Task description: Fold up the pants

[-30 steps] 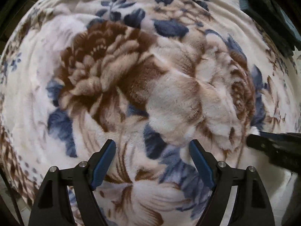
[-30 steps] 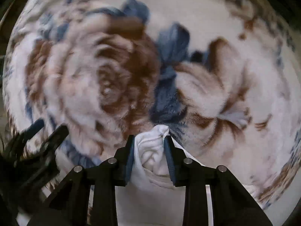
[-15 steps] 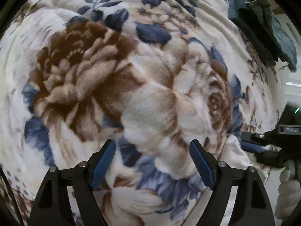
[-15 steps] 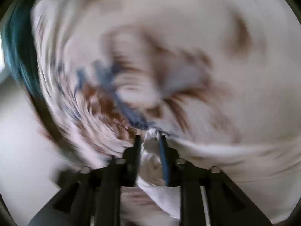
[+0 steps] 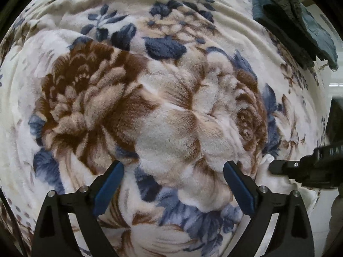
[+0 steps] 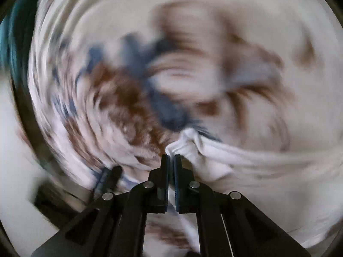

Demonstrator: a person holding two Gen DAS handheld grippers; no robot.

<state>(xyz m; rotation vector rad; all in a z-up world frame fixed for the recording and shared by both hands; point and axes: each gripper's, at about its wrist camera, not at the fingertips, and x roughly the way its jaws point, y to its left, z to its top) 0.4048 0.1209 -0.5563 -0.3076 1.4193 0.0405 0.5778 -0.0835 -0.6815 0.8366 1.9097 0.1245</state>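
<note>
Your left gripper (image 5: 172, 184) points down at the floral blanket (image 5: 167, 98); its 2 blue-padded fingers (image 5: 108, 185) stand far apart and are opening, with only plush pile between them. At the right edge of the left wrist view, your right gripper (image 5: 272, 168) reaches in from the side, its tip against a bunch of white cloth, the pants (image 5: 278, 184), lying on the blanket at lower right. In the right wrist view, badly blurred by motion, the right gripper (image 6: 170, 160) has its jaws pressed together on a thin edge of the pants (image 6: 205, 150), which bunch just above and right of the tips and trail off toward the right edge of the frame. A heap of dark green clothing (image 5: 293, 21) lies at the upper right of the left wrist view, well apart from the pants.
</note>
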